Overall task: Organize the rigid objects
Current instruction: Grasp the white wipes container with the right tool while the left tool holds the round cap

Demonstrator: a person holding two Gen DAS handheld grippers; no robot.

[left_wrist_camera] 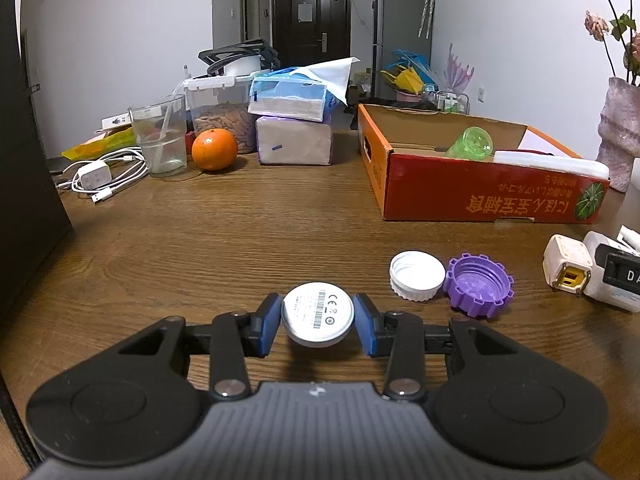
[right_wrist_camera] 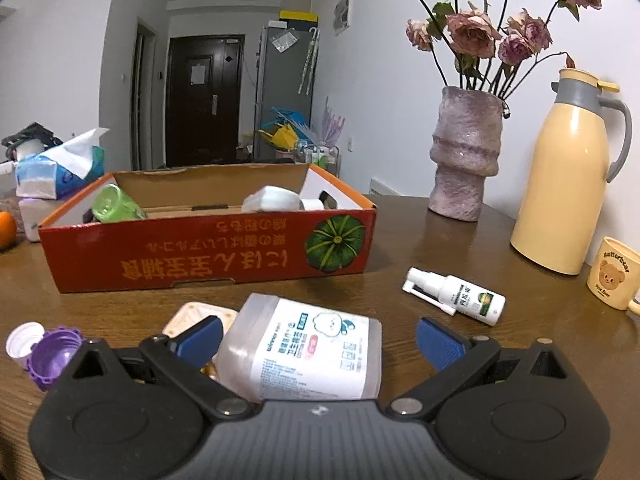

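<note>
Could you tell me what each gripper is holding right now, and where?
Left gripper clamps the round white disc by its rim; right gripper holds nothing, jaws open.

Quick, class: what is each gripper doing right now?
Left gripper: shut on a round white disc.
Right gripper: open around a plastic container.

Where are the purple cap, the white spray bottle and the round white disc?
purple cap (left_wrist_camera: 478, 287), left wrist view, on its threaded inside.
white spray bottle (right_wrist_camera: 468, 293), right wrist view, on its labelled body.
round white disc (left_wrist_camera: 318, 313), left wrist view, on its printed face.
</note>
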